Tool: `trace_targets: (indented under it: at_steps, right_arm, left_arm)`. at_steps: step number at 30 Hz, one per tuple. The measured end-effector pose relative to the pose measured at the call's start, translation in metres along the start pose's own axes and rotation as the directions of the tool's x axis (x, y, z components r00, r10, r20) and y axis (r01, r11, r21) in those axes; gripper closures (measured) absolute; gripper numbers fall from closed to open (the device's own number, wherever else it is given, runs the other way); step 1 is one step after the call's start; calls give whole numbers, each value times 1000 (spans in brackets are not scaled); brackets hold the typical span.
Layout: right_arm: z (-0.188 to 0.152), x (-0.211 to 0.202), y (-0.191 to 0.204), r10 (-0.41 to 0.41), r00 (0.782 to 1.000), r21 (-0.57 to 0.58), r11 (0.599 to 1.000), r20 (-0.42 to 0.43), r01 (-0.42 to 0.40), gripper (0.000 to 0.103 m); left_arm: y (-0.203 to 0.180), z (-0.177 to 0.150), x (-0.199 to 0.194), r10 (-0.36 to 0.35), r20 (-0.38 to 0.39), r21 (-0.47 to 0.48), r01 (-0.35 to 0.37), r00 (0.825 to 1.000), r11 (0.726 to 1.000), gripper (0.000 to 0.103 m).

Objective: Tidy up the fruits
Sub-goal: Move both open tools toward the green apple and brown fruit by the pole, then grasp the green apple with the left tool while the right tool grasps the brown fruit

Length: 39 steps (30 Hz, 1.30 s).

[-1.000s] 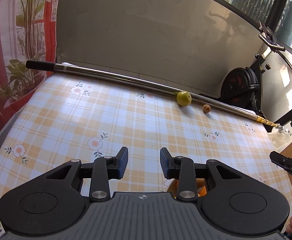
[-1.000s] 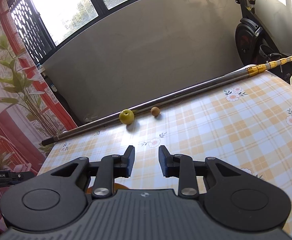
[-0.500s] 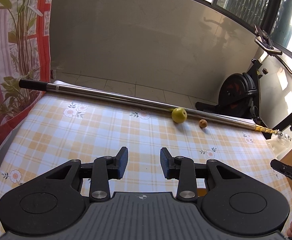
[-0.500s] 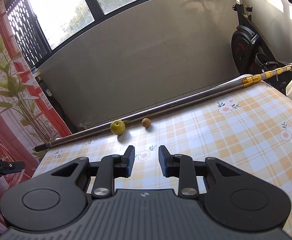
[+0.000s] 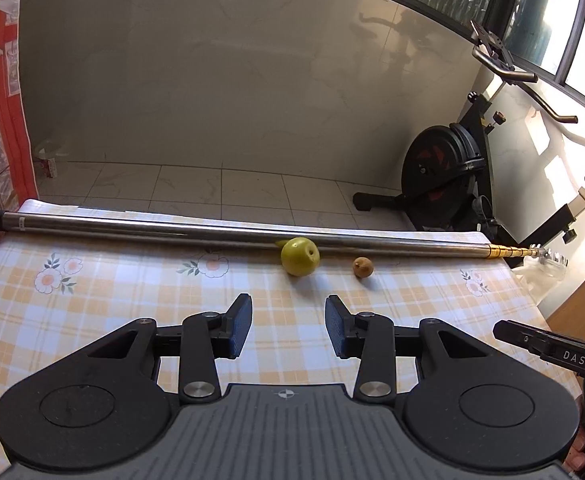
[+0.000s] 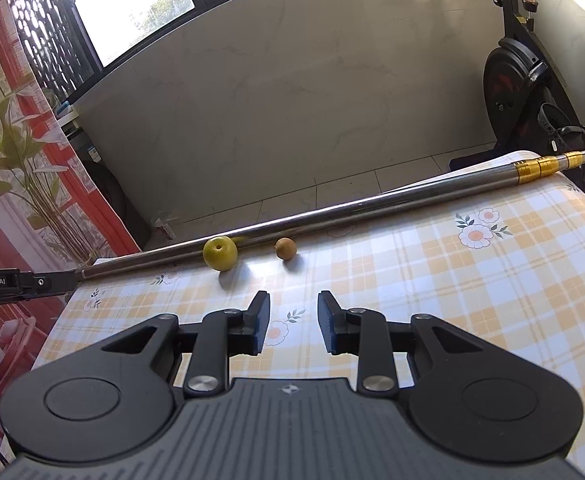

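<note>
A green-yellow round fruit [image 5: 299,256] [image 6: 220,253] rests on the checked tablecloth against a long metal pole [image 5: 172,228] [image 6: 372,208]. A small brown fruit [image 5: 360,267] [image 6: 285,248] lies just to its right. My left gripper [image 5: 288,328] hovers short of the green fruit; its jaws are opening with nothing between them. My right gripper [image 6: 293,324] points at the gap between the two fruits, closed down to a narrow gap that holds nothing. Each gripper's side shows at the edge of the other's view.
The tablecloth [image 5: 92,320] ends at the pole, with tiled floor beyond. An exercise bike [image 5: 444,176] [image 6: 520,80] stands at the far right. A red patterned curtain [image 6: 32,184] hangs on the left. A hand shows at the lower right of the left wrist view.
Both grippers have moved forward over the table, so the two fruits and the pole sit closer. The left jaws have spread a little wider. The right jaws have not changed.
</note>
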State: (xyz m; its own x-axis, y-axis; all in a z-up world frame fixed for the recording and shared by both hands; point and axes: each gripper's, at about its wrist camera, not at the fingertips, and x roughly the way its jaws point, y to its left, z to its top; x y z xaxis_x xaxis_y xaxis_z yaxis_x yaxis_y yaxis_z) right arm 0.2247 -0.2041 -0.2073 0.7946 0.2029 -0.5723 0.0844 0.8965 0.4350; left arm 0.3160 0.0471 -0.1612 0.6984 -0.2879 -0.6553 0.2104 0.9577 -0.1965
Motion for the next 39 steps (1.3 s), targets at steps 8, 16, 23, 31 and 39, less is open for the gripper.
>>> trace_targets:
  at_steps: [8, 16, 23, 31, 39]
  right_arm:
    - [21, 53, -6, 18, 999, -22, 1000, -31, -18, 73]
    - [27, 100, -10, 22, 996, -65, 997, -88, -28, 73]
    - [30, 121, -14, 32, 994, -67, 997, -106, -40, 73]
    - [33, 134, -20, 46, 992, -67, 996, -114, -53, 73]
    - [35, 145, -14, 55, 992, -97, 993, -116, -66, 73]
  left_arm:
    - [-13, 25, 67, -40, -17, -40, 39, 999, 998, 50]
    - [-16, 24, 140, 11, -80, -21, -12, 997, 1000, 45]
    - [-21, 25, 177, -4, -91, -2, 4, 996, 1000, 45]
    - [-20, 27, 198, 60, -98, 14, -59, 993, 998, 42]
    - [-12, 25, 205, 54, -133, -14, -57, 990, 998, 52]
